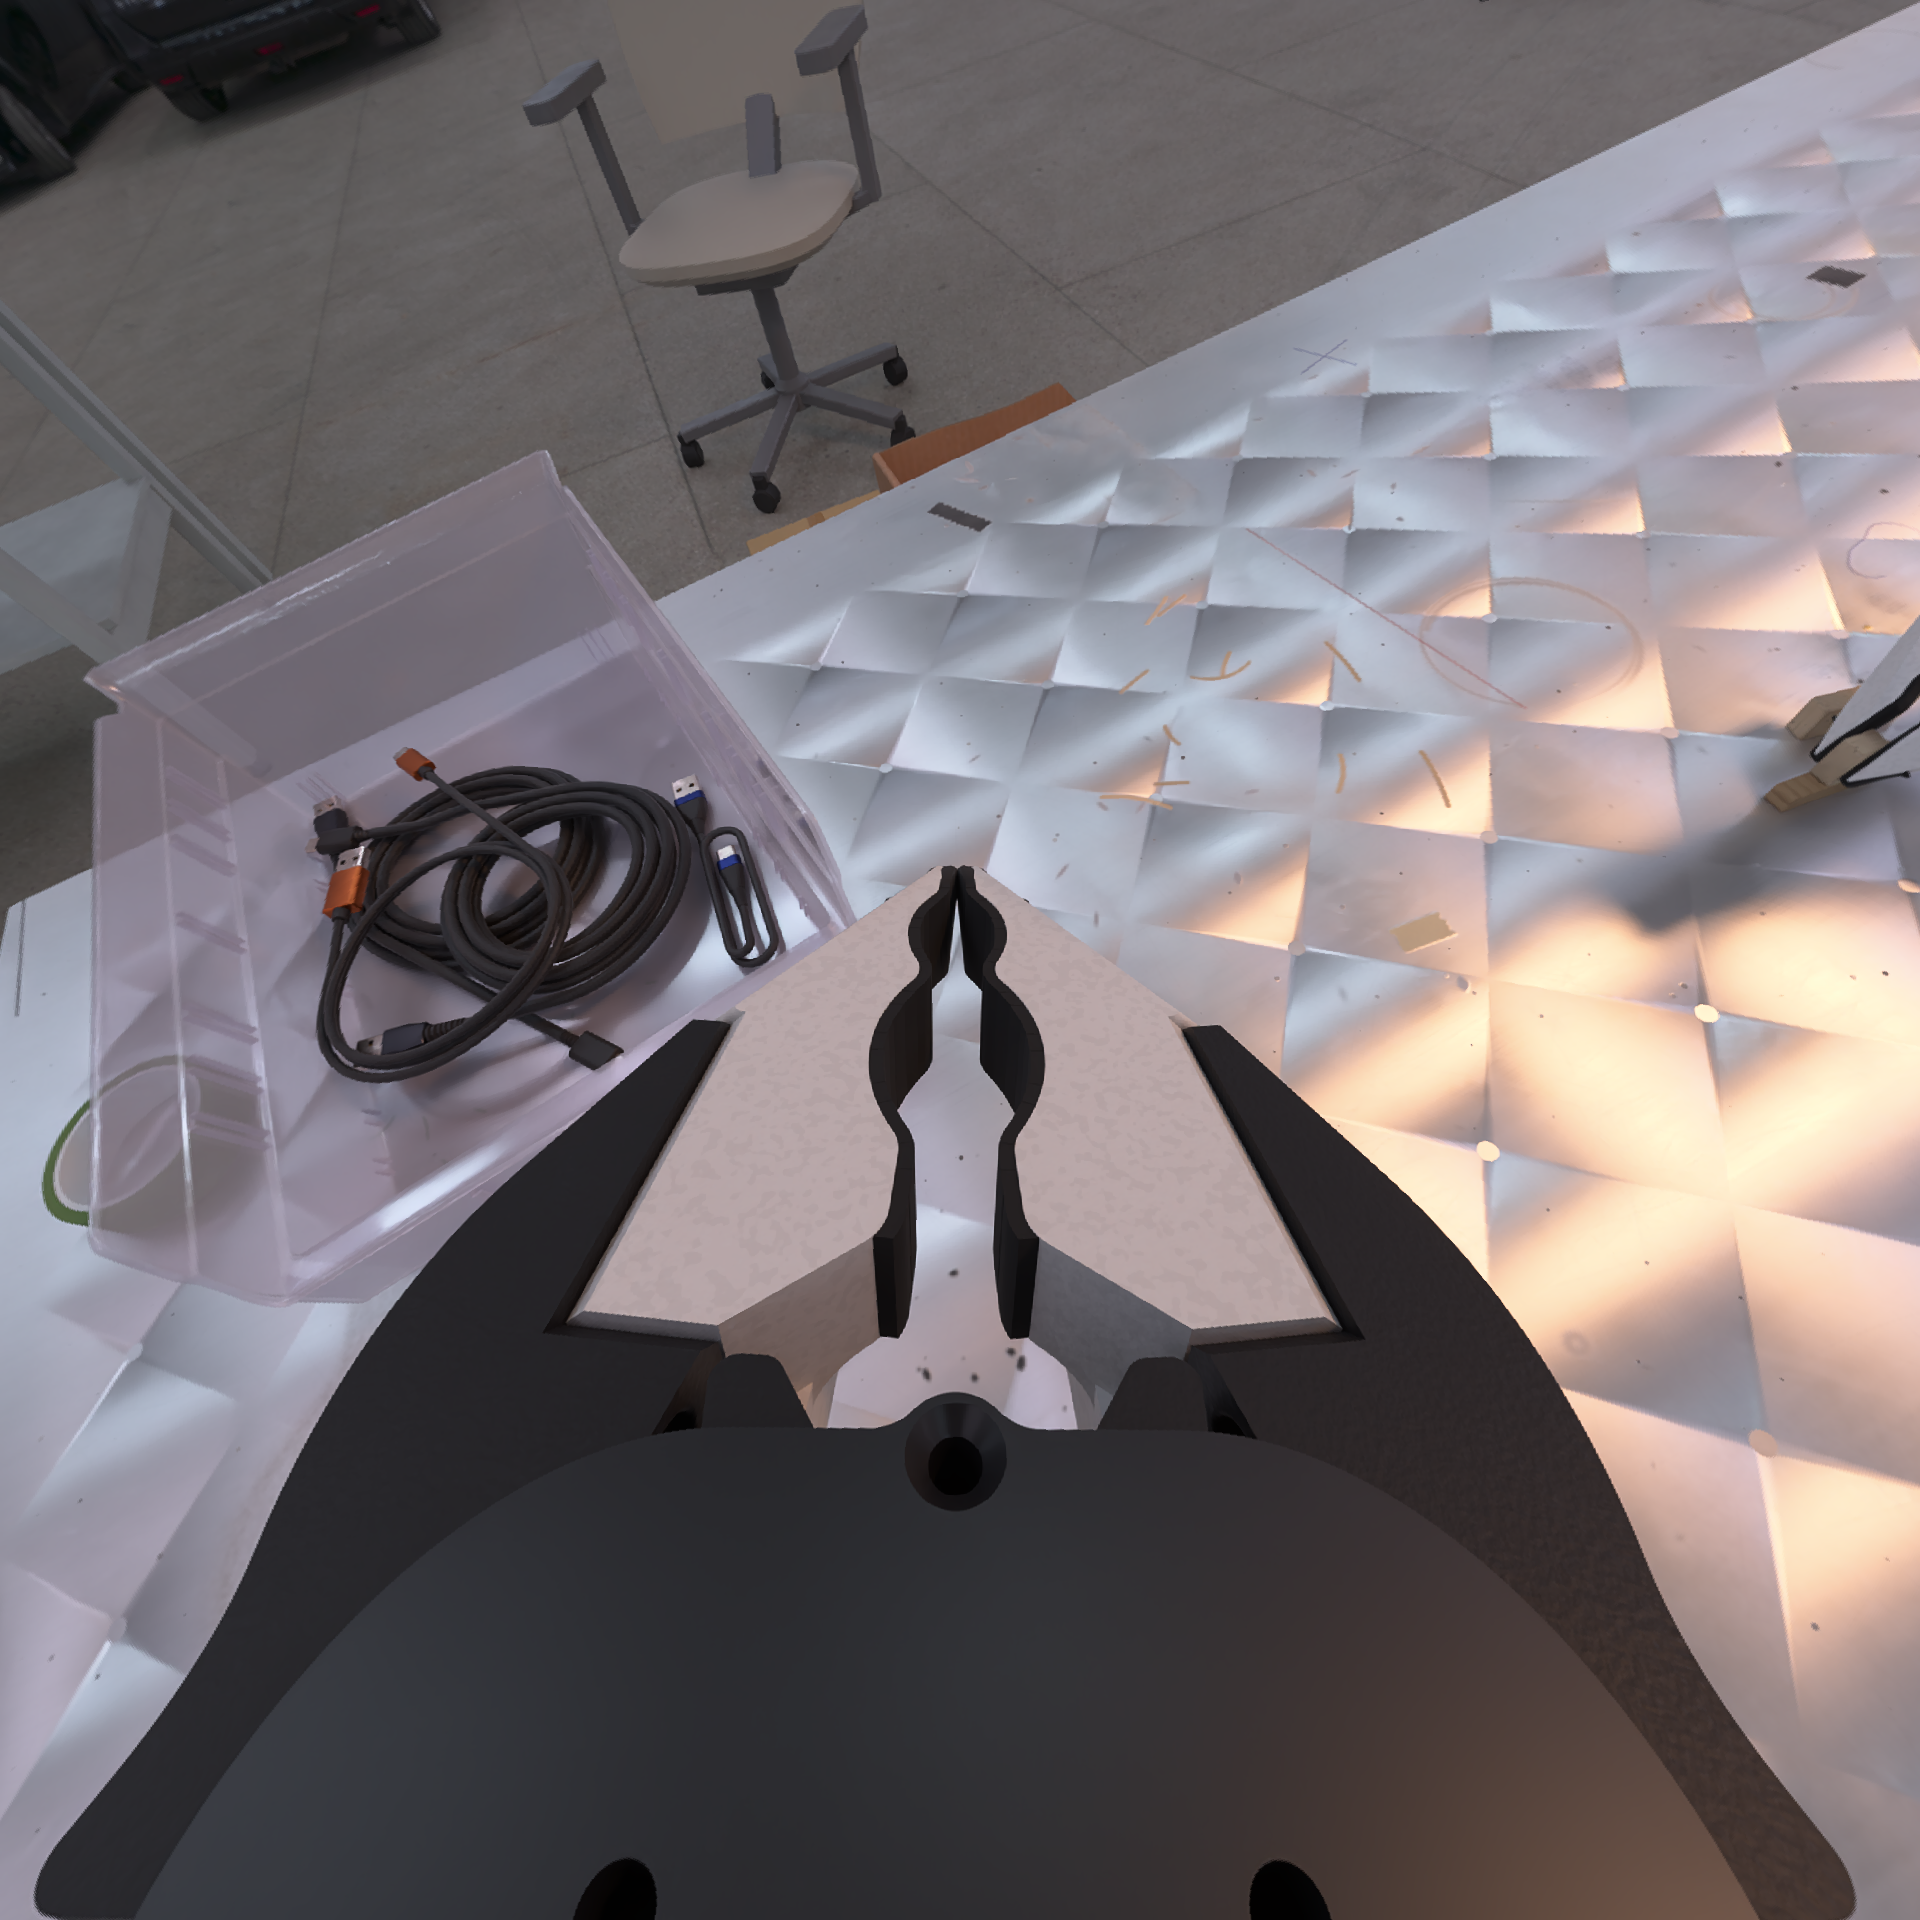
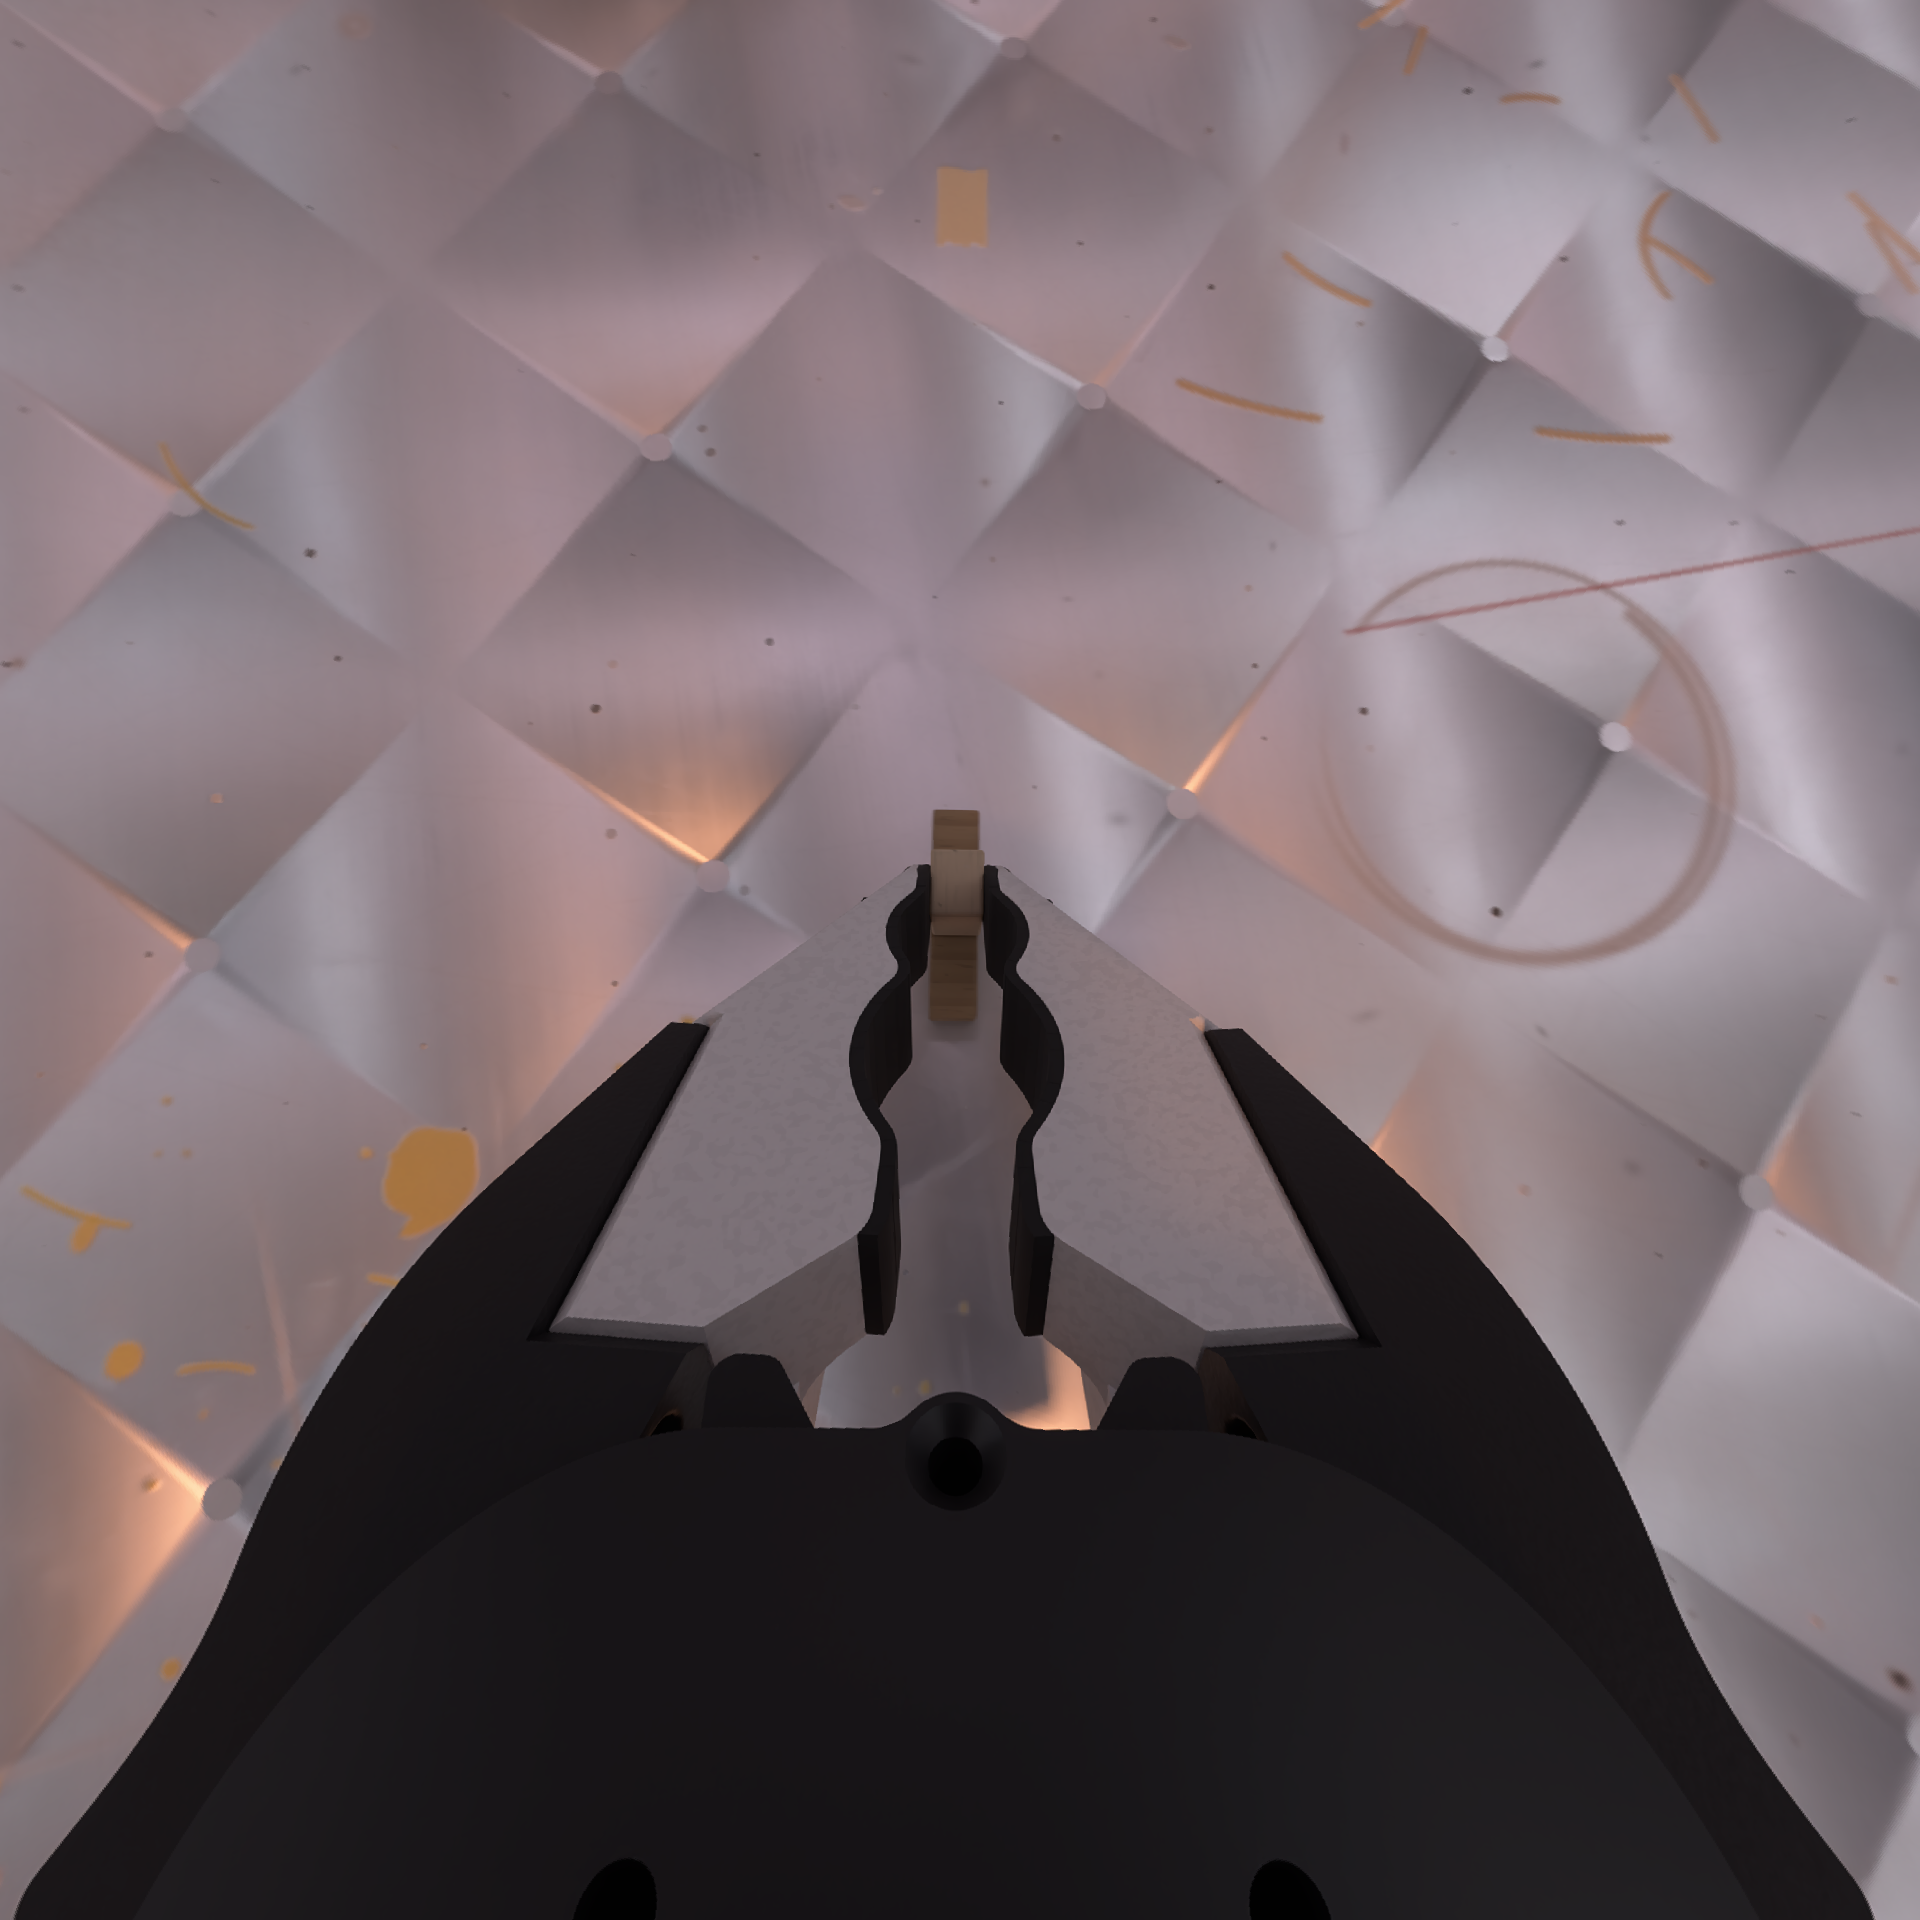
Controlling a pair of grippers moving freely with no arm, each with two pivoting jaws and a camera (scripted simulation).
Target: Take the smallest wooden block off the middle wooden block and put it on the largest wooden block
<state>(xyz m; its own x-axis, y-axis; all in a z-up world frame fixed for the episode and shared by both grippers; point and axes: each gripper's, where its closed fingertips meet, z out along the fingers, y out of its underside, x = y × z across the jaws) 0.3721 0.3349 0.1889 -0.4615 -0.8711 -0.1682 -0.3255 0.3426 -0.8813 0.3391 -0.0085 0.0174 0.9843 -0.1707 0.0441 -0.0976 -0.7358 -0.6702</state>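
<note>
In the right wrist view my right gripper (image 2: 956,878) is shut on a small pale wooden block (image 2: 956,899) held between its tips. A darker tan wooden block (image 2: 954,982) lies in line with it and shows past it at both ends; I cannot tell whether they touch. In the left wrist view my left gripper (image 1: 956,878) is shut and empty over the metal table (image 1: 1455,1039). At the far right edge a finger of the right gripper (image 1: 1875,717) stands at two pale wooden blocks (image 1: 1820,715) (image 1: 1800,795). I cannot tell which block is the largest.
A clear plastic bin (image 1: 208,831) holding coiled black cables (image 1: 520,914) stands to the left of my left gripper. Beyond the table's far edge are an office chair (image 1: 748,229) and a cardboard box (image 1: 966,426). Yellow paint spots (image 2: 431,1179) mark the tabletop.
</note>
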